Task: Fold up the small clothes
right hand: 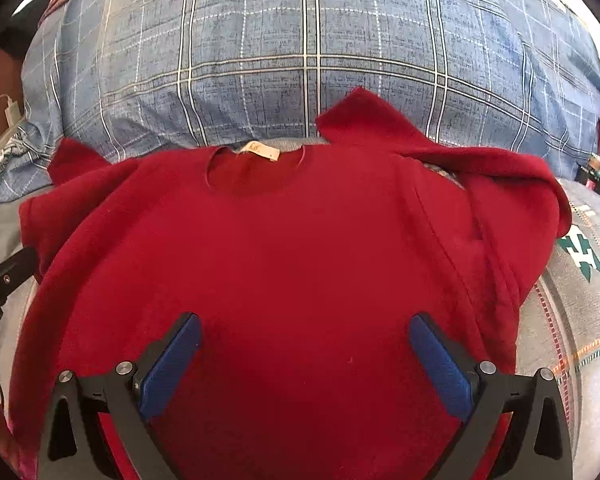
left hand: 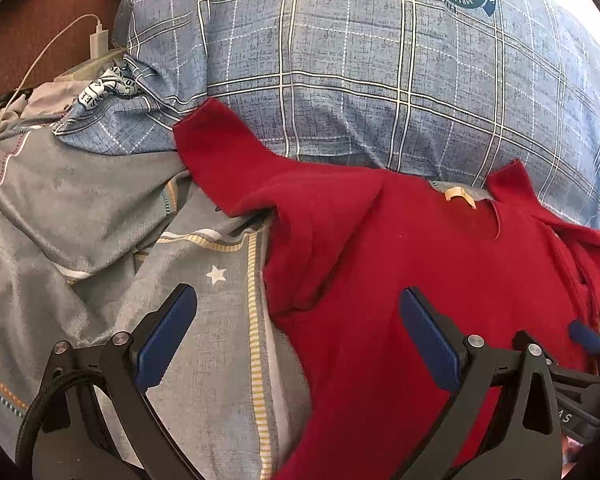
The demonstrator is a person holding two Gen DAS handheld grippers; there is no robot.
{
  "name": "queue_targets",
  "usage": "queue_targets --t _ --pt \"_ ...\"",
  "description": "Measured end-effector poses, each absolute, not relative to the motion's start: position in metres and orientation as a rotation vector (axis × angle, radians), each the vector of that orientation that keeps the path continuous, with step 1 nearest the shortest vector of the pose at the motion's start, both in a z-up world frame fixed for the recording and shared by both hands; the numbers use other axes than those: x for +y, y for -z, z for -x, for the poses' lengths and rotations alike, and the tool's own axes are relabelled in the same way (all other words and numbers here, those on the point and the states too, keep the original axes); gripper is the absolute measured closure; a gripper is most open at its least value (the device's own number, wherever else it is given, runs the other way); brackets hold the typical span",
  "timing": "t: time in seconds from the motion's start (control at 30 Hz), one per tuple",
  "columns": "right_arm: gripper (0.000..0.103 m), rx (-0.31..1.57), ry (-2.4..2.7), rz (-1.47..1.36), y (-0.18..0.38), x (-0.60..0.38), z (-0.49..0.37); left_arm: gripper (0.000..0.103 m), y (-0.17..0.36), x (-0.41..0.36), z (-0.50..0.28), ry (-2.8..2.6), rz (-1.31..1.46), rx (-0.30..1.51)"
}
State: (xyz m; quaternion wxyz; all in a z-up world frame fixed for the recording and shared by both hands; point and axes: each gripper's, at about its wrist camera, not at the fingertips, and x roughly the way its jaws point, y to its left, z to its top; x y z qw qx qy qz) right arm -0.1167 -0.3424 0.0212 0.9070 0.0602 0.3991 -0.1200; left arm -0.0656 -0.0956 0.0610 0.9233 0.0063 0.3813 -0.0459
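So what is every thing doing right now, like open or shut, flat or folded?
Left gripper: open, holding nothing.
Right gripper: open, over the shirt's body.
Red T-shirt: spread out, not yet folded, label showing at the neck.
Its right sleeve: crumpled.
Blue plaid pillow: lying behind the shirt.
Charger: cable plugged in.

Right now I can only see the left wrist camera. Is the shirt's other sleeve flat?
Observer: No. The right sleeve of the red shirt is folded back over itself, its cuff pointing up onto the plaid pillow.
Operator: Is the right gripper grabbing anything?
Observer: No. The right gripper is open over the middle of the shirt's body.
Operator: What's past that sleeve?
Observer: A green pattern printed on the grey bedsheet.
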Motion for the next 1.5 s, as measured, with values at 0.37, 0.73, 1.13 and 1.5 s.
queue_targets --t 0.37,0.73,1.13,1.5 --pt "0.000 0.826 0.240 -0.114 -0.017 -0.342 0.116 0.001 -0.060 -0.094 0.066 0.096 -0.014 0.785" --pt "0.000 0.867 0.262 -0.136 -0.021 -0.341 0.114 0.001 -0.066 -0.097 0.066 0.113 -0.008 0.768" --pt "0.000 0.744 0.207 -0.135 -0.079 -0.324 0.134 0.001 -0.076 -0.092 0.072 0.112 0.005 0.735" --pt "0.000 0.730 0.208 -0.085 -0.079 -0.309 0.127 0.001 -0.075 -0.089 0.071 0.105 0.003 0.737"
